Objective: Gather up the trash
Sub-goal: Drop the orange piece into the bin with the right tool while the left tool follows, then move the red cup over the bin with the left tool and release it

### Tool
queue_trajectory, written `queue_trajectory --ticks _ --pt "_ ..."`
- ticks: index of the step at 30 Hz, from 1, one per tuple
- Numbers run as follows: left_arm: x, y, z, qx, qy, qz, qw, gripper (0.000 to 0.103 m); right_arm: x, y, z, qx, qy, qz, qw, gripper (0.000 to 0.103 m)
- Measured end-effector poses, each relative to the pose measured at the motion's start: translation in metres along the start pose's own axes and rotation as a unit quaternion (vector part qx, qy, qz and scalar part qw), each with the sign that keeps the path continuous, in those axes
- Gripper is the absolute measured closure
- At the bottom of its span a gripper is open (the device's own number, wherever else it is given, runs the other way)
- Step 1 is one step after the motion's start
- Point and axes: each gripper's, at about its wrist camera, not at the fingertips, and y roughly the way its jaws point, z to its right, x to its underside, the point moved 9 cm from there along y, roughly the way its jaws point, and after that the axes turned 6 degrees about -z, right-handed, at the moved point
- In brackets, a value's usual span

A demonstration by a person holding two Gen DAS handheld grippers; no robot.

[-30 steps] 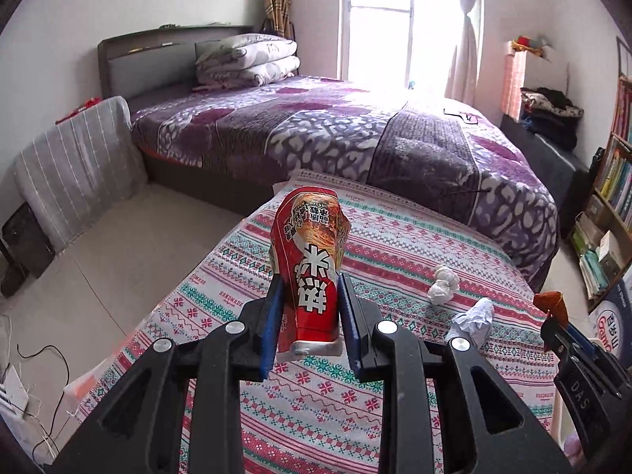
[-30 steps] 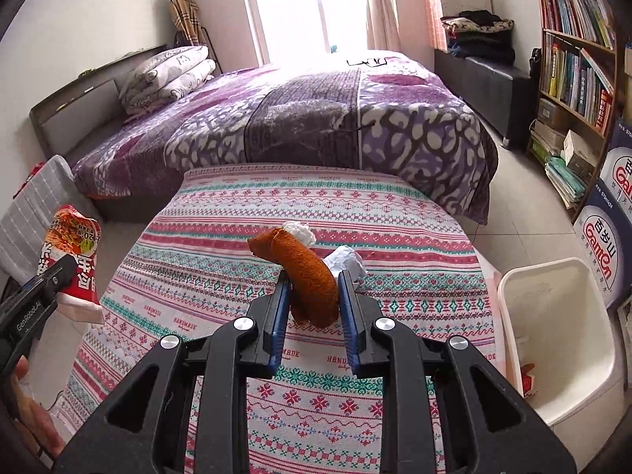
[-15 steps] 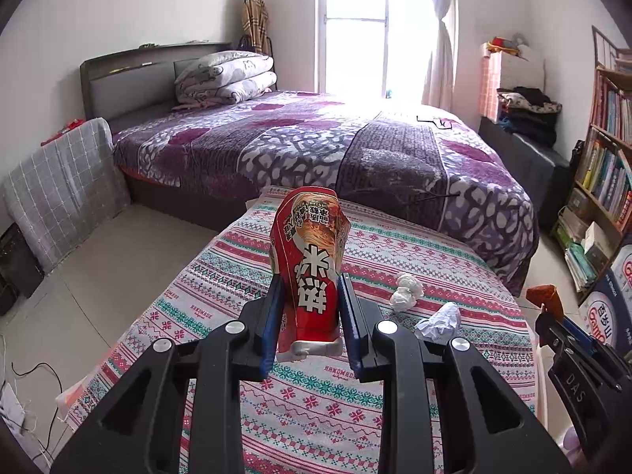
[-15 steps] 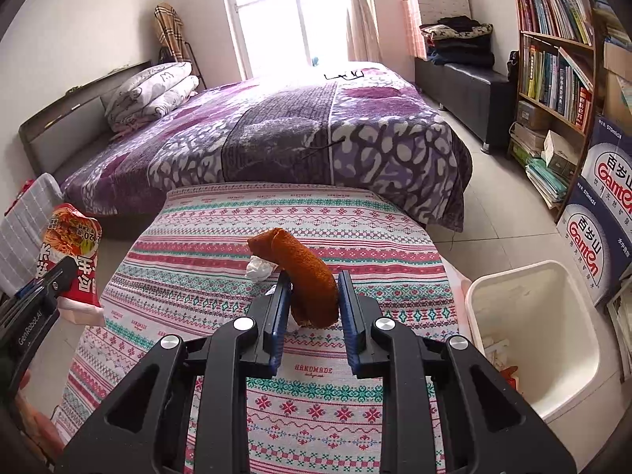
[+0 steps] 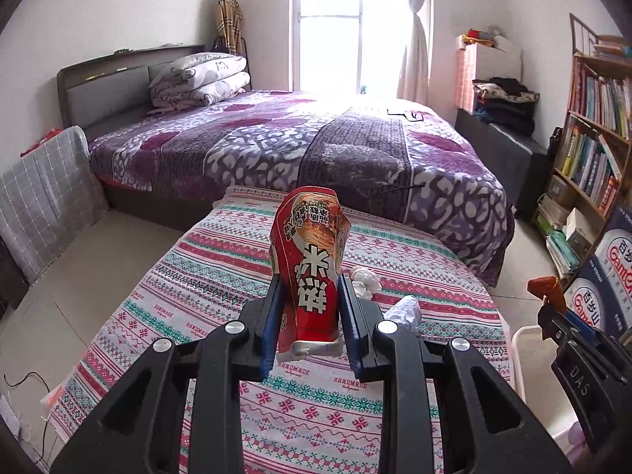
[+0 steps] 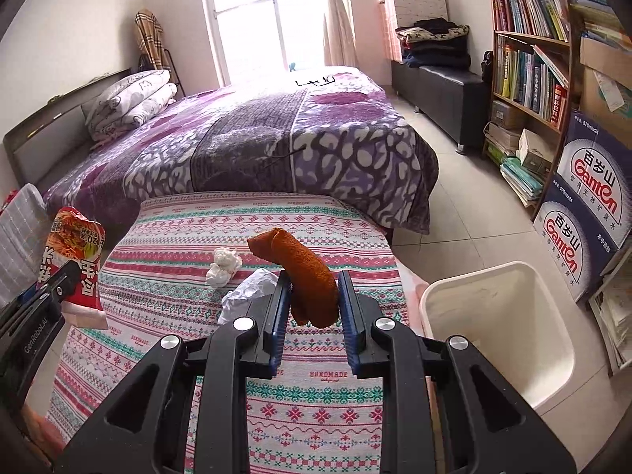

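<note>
My left gripper (image 5: 309,304) is shut on a red snack bag (image 5: 310,260) and holds it upright above the patterned table cloth (image 5: 221,276); the bag also shows in the right wrist view (image 6: 75,260). My right gripper (image 6: 311,304) is shut on a brown fuzzy scrap (image 6: 304,272), also seen at the right edge of the left wrist view (image 5: 547,288). A white tissue ball (image 6: 223,266) and a crumpled white paper (image 6: 249,292) lie on the cloth. A white trash bin (image 6: 497,335) stands on the floor to the right of the table.
A bed with a purple blanket (image 6: 252,138) stands behind the table. A bookshelf (image 6: 533,51) and stacked water boxes (image 6: 588,213) line the right wall. A black bench with folded clothes (image 6: 438,75) sits near the window. Tiled floor lies left of the table (image 5: 71,284).
Both grippers have swung to the right with their items held. The white bin has come further into the right wrist view, and the tissue and paper now show left of the brown scrap.
</note>
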Motion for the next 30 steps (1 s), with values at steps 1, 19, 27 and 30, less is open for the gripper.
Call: queue_trajectory --ticks 1,19,27,30 --pt "0.001 0.000 0.005 0.003 0.002 -0.001 1.0000 0.075 0.000 0.000 0.004 0.003 0.002 0.000 1.000 0.080" --pt "0.014 0.006 0.089 0.062 0.033 -0.018 0.9974 0.075 0.003 0.001 0.117 0.081 0.089 -0.033 0.992 0.077" --pt "0.024 0.008 0.133 0.093 0.056 -0.031 0.9936 0.075 0.012 -0.004 0.173 0.113 0.144 -0.038 0.982 0.033" --pt "0.029 0.009 0.150 0.104 0.065 -0.037 0.9917 0.075 0.014 -0.007 0.189 0.124 0.154 -0.037 0.980 0.031"
